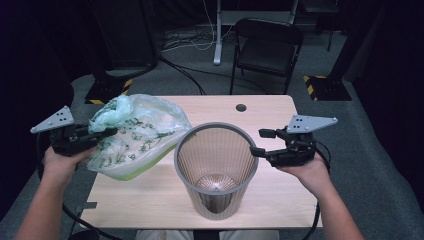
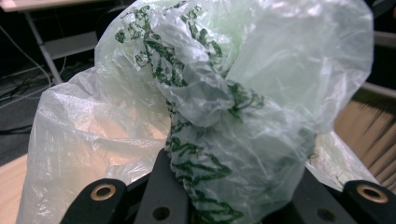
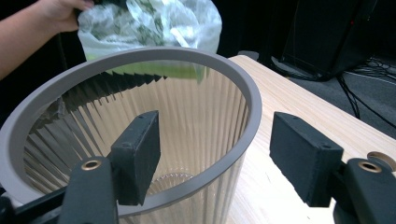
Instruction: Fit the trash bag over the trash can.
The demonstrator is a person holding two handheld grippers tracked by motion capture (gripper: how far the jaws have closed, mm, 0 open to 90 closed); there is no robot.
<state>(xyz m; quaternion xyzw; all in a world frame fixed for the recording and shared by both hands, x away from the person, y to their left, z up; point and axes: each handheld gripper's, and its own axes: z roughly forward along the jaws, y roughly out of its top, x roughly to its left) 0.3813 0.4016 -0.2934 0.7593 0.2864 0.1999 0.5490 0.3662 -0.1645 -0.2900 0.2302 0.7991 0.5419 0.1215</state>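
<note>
High view: you hold a bag at the tabletop's left edge and straddle a bin near its front edge.
Your left gripper (image 1: 102, 134) has its fingers clamped on the green-printed plastic bag (image 1: 137, 137); your right gripper (image 1: 260, 142) has its fingers apart, one either side of the ribbed bin (image 1: 216, 170) rim.

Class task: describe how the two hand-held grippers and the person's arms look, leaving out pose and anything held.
Both the left gripper and the right gripper are black, each topped by a grey three-cornered plate with small holes. Their jaws are flat black blocks with brass-ringed holes near the base. A black cable trails from each. The forearms are bare, with no sleeves or gloves visible.
</note>
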